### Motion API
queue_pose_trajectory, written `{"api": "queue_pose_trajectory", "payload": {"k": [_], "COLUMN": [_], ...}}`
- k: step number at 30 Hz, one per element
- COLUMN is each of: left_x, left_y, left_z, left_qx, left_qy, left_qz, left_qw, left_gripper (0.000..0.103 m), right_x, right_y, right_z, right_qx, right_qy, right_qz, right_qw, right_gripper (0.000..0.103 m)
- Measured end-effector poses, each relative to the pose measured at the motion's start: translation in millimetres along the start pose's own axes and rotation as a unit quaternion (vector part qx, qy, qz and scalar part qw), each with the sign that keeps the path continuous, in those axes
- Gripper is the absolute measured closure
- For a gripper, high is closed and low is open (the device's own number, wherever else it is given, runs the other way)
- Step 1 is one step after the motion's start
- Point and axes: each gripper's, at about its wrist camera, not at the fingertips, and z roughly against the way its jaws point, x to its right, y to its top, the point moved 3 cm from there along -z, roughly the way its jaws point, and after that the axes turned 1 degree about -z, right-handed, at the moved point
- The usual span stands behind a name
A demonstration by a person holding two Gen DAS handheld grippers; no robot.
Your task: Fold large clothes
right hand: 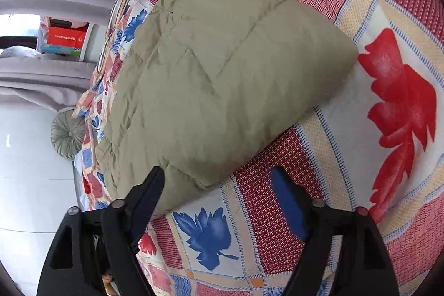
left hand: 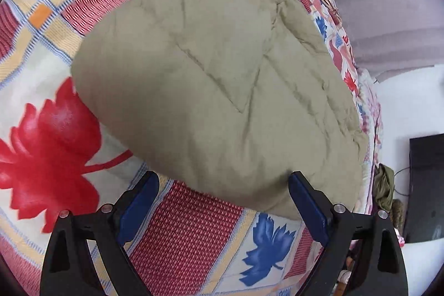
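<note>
A khaki quilted padded garment (left hand: 216,79) lies folded into a thick bundle on a bed with a patterned cover (left hand: 188,235). It also shows in the right wrist view (right hand: 211,79). My left gripper (left hand: 223,179) is open and empty, hovering just above the bundle's near edge, its blue pads (left hand: 140,204) spread wide. My right gripper (right hand: 219,176) is open and empty too, near the bundle's near corner, with the left finger over the cloth edge.
The bed cover (right hand: 319,162) has red and blue leaf prints. Grey curtains (left hand: 388,4) hang behind. A dark screen (left hand: 427,185) stands at the right. A round green cushion (right hand: 68,133) and shelves with a red box (right hand: 65,36) lie beyond the bed edge over a white floor (right hand: 33,179).
</note>
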Motion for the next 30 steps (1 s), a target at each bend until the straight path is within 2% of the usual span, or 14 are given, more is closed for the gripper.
{"api": "queue_pose_trajectory", "payload": {"k": [5, 9, 13, 17, 18, 20, 21, 22, 23, 24, 25, 27, 30], "left_x": [6, 13, 8, 15, 15, 18, 19, 19, 23, 31, 39, 51, 62], "left_y": [20, 40, 47, 50, 51, 53, 54, 55, 55, 55, 56, 54, 49], "left_z": [-15, -23, -44, -56, -56, -53, -51, -47, -44, -39, -36, -29, -11], "left_qx": [0.018, 0.041, 0.053, 0.059, 0.059, 0.057, 0.056, 0.055, 0.057, 0.062, 0.066, 0.072, 0.081], "left_qy": [0.001, 0.0, 0.016, 0.048, 0.052, 0.05, 0.043, 0.037, 0.038, 0.045, 0.053, 0.063, 0.057], "left_qz": [-0.002, 0.018, 0.038, 0.025, 0.022, 0.019, 0.018, 0.015, 0.003, -0.02, -0.041, -0.074, -0.099], "left_qw": [0.9998, 0.999, 0.9977, 0.9968, 0.9967, 0.997, 0.9974, 0.9977, 0.9976, 0.9968, 0.9956, 0.9927, 0.9901], "left_gripper": [0.009, 0.009, 0.008, 0.009, 0.013, 0.04, 0.048, 0.061, 0.069, 0.073, 0.078, 0.081, 0.082], "right_x": [7, 1, -5, -1, -1, -2, -2, -2, -3, -4, -6, -12, -21], "right_y": [8, 23, 38, 45, 46, 46, 47, 47, 47, 47, 48, 48, 45], "right_z": [-28, -46, -68, -84, -85, -86, -87, -87, -87, -86, -85, -80, -70], "right_qx": [-0.007, -0.008, -0.013, -0.007, -0.005, -0.008, -0.012, -0.018, -0.024, -0.028, -0.029, -0.026, -0.019], "right_qy": [0.031, 0.057, 0.069, 0.077, 0.078, 0.078, 0.078, 0.08, 0.085, 0.087, 0.085, 0.081, 0.084], "right_qz": [-0.034, -0.049, -0.052, -0.077, -0.079, -0.084, -0.088, -0.094, -0.1, -0.103, -0.101, -0.088, -0.076], "right_qw": [0.999, 0.997, 0.996, 0.994, 0.994, 0.993, 0.993, 0.992, 0.991, 0.99, 0.991, 0.992, 0.993], "right_gripper": [0.019, 0.019, 0.018, 0.017, 0.017, 0.019, 0.021, 0.025, 0.034, 0.046, 0.051, 0.068, 0.079]}}
